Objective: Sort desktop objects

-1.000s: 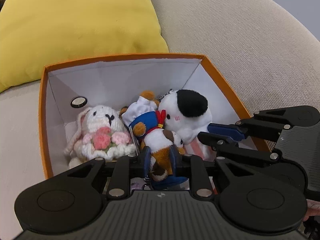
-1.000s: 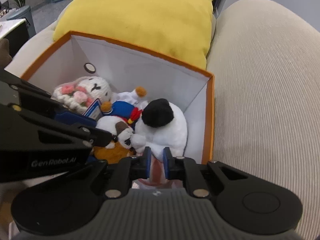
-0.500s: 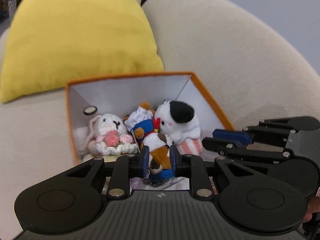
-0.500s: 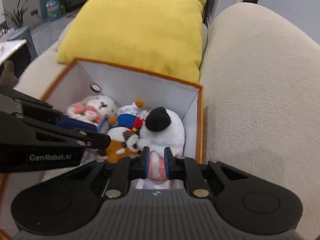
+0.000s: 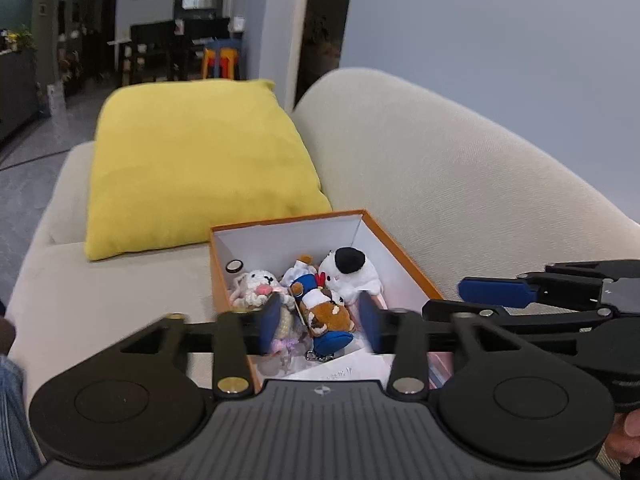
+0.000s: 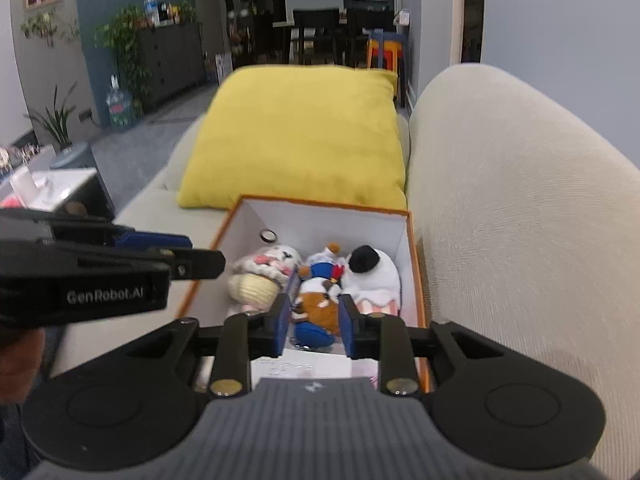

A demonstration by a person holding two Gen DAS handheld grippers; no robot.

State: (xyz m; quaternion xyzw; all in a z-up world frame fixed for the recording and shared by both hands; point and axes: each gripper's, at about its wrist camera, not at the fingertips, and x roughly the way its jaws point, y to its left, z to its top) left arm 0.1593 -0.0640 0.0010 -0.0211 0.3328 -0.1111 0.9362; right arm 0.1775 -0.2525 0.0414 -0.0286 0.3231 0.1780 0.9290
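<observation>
Both the left hand-held gripper [image 5: 320,326] and right hand-held gripper [image 6: 314,326] hang spread and empty above the orange box [image 5: 396,246]. Inside lie a calico plush [image 5: 326,314], crochet bunny [image 5: 256,284] and white plush [image 5: 352,272]

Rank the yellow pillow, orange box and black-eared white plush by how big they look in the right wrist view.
1. yellow pillow
2. orange box, though it sits nearer the camera and is partly hidden
3. black-eared white plush

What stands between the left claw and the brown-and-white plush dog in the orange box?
Nothing visible. The left claw is open above the orange box, and the brown-and-white plush dog lies uncovered in the gap between its fingers. The crochet bunny and white plush lie beside the dog, not over it.
</observation>
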